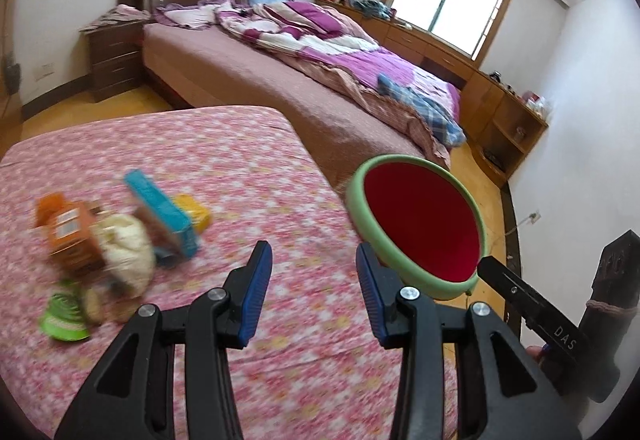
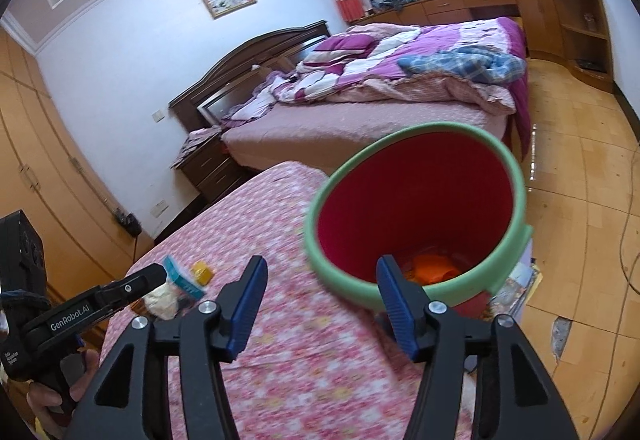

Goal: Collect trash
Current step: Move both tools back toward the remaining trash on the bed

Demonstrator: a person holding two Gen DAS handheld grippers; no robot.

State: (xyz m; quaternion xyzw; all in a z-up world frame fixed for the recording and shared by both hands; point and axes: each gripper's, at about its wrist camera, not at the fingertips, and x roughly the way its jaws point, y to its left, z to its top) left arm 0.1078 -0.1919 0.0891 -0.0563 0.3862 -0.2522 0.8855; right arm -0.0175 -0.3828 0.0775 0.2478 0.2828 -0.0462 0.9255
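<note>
Two markings, "DAS" right gripper (image 1: 486, 266), "GenRobot.AI" left gripper (image 2: 158, 274)

Left gripper (image 1: 310, 260): black angular plastic arms showing triangular cut-outs, silver round screw heads at the pivots, ribbed blue pads (image 1: 256, 292) lining both fingers. Right gripper (image 2: 320, 274): matching build, carrying white "DAS" lettering along its side. Left unit displaying white "GenRobot.AI" text. Frayed dark cuff (image 2: 22, 298) showing at the left wrist.
</note>
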